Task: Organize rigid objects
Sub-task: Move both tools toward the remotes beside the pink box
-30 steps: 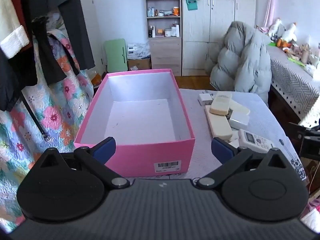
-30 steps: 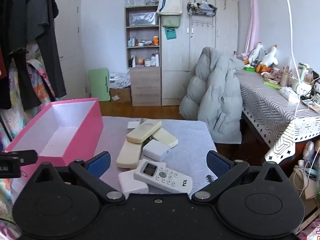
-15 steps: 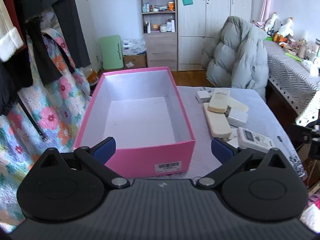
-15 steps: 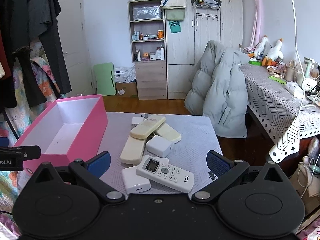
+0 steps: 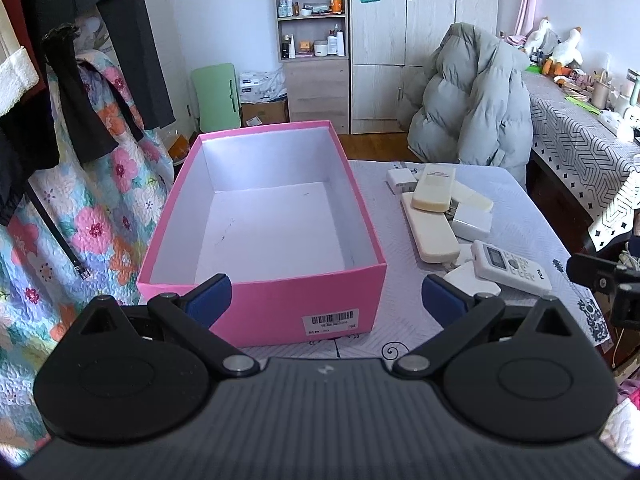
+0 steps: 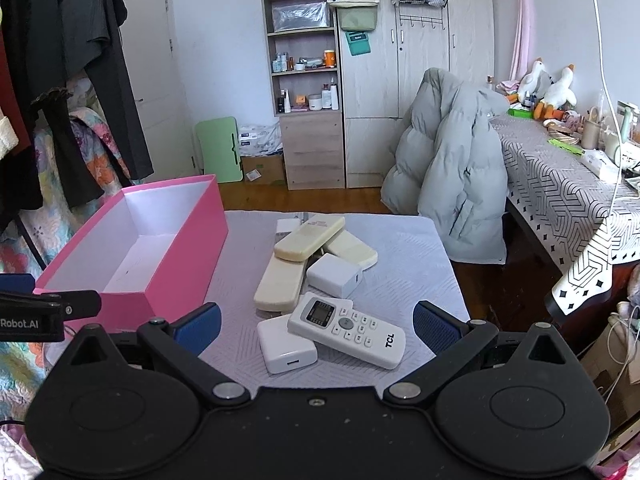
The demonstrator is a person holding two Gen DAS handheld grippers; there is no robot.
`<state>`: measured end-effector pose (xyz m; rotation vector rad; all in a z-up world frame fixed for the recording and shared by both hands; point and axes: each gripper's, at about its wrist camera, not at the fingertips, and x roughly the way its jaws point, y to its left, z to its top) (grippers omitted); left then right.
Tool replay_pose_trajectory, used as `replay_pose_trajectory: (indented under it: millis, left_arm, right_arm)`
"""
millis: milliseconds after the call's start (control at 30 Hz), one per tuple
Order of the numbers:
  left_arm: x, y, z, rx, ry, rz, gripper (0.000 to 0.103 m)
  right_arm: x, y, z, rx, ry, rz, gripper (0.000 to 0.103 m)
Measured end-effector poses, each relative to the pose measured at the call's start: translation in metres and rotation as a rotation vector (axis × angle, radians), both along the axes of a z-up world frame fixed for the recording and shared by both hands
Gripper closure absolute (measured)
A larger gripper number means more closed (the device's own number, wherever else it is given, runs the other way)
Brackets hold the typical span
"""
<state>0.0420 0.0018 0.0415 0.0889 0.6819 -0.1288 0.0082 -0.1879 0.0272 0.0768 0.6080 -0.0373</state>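
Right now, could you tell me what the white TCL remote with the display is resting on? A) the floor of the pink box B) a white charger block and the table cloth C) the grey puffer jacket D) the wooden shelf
B: the white TCL remote lies on the table with its display end overlapping a white charger block, outside the pink box, whose floor is bare.

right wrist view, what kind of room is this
Most likely a lived-in bedroom at home. Clothes hang on a rack at the left, a wooden wardrobe stands against the back wall beside a shelf of toiletry bottles, and plush geese sit on a side table.
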Motion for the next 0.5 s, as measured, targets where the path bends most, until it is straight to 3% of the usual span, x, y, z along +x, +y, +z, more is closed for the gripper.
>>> replay_pose_trajectory:
  millis: [500]
  left_arm:
    - [0.0089, -0.0016, -0.0056, 0.001, 0.017, -0.013, 0.002]
  right_arm:
    - [0.0091, -0.0035, -0.0104, -0.004, 0.028, -0.009, 0.000]
